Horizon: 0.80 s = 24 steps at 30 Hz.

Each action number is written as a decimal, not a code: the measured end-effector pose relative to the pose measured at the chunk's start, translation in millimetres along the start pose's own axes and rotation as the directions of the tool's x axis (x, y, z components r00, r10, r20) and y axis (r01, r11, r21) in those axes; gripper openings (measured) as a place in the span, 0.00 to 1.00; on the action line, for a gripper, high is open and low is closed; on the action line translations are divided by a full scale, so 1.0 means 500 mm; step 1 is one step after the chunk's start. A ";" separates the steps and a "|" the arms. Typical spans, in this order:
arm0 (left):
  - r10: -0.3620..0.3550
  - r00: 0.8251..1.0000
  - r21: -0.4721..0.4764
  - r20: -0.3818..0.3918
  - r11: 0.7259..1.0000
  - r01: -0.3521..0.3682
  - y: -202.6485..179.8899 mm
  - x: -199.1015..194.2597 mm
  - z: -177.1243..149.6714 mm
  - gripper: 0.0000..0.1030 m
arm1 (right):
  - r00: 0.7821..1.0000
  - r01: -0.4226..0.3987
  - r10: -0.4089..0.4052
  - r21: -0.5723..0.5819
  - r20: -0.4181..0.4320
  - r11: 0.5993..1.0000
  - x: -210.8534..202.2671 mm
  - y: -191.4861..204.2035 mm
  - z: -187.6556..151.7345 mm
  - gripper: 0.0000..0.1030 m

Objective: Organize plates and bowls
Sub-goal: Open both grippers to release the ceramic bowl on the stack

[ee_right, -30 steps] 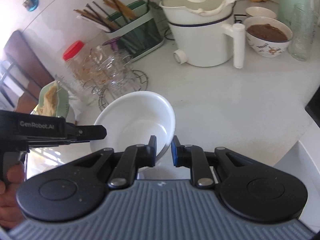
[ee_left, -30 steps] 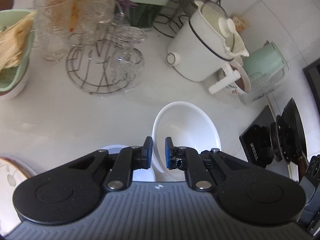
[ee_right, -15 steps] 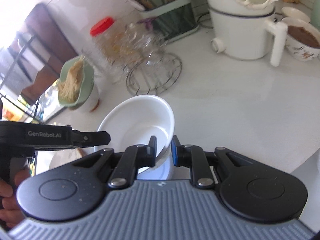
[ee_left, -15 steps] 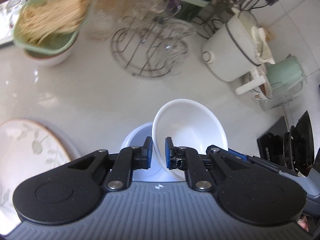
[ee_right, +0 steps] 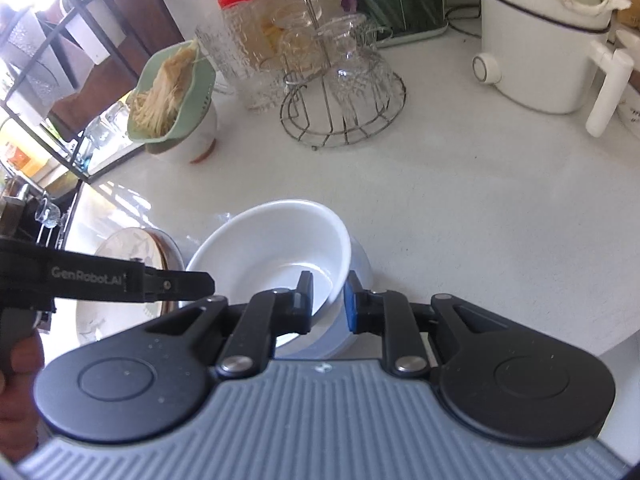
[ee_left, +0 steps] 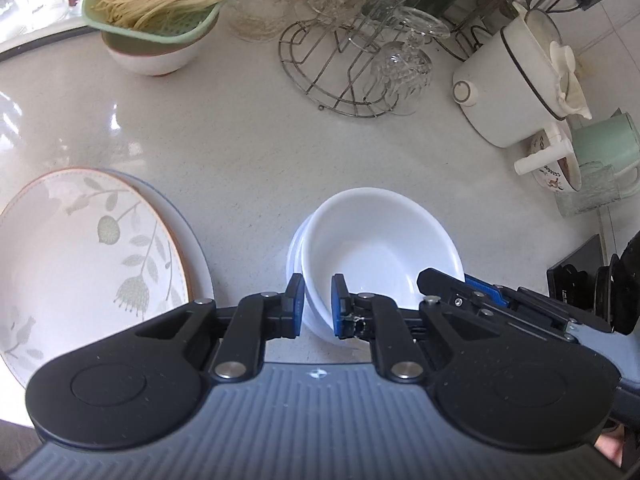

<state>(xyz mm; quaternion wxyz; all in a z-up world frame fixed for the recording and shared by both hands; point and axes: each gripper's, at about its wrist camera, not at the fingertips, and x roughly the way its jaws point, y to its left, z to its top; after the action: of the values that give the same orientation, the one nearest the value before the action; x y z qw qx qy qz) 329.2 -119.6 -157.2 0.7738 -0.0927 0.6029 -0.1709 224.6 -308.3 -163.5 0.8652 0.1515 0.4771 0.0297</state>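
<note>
A white bowl (ee_left: 380, 248) sits nested in a stack of white bowls (ee_left: 295, 256) on the pale counter; it also shows in the right wrist view (ee_right: 272, 248). My left gripper (ee_left: 316, 306) is shut on the bowl's near-left rim. My right gripper (ee_right: 328, 300) is shut on its opposite rim and shows in the left wrist view (ee_left: 452, 288). A floral plate (ee_left: 80, 256) lies on a larger plate to the left; it also shows in the right wrist view (ee_right: 132, 248).
A green colander of noodles on a bowl (ee_left: 160, 8), a wire glass rack (ee_left: 352, 60), a white pot (ee_left: 516, 80), a patterned bowl (ee_left: 556, 168) and a mint kettle (ee_left: 604, 148) stand at the back. A red-lidded jar (ee_right: 248, 28) stands behind the rack.
Both grippers have carried the white bowl left and down onto the stack of white bowls. The floral plate has come into fuller view.
</note>
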 end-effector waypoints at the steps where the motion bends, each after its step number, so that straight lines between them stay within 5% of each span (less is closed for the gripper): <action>1: 0.005 1.000 -0.007 0.000 1.000 -0.005 0.000 0.002 -0.002 0.14 | 1.000 -0.009 0.009 0.002 -0.006 1.000 0.001 -0.003 0.001 0.22; 3: 0.012 1.000 -0.030 0.002 0.999 -0.011 0.005 0.002 -0.006 0.14 | 1.000 -0.021 0.021 0.000 -0.006 1.000 0.002 -0.006 0.001 0.40; 5: 0.009 1.000 -0.056 0.006 0.998 -0.009 0.011 0.001 -0.012 0.18 | 0.999 -0.035 0.035 -0.004 0.002 0.999 0.000 -0.006 0.001 0.47; 11: 0.010 0.999 -0.097 0.031 0.995 -0.007 0.014 0.009 -0.025 0.39 | 0.998 -0.050 0.052 -0.048 0.044 0.998 -0.004 -0.002 0.012 0.46; 24: 0.030 0.996 -0.185 0.085 0.983 -0.014 0.015 0.060 -0.053 0.40 | 0.993 -0.102 0.104 0.045 -0.059 0.994 0.069 -0.078 0.017 0.46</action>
<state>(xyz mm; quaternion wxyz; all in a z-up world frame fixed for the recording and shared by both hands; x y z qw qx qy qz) 311.2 -122.3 -193.4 0.7894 -0.1649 0.5825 -0.1015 246.9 -340.7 -198.5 0.8442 0.1930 0.4952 0.0690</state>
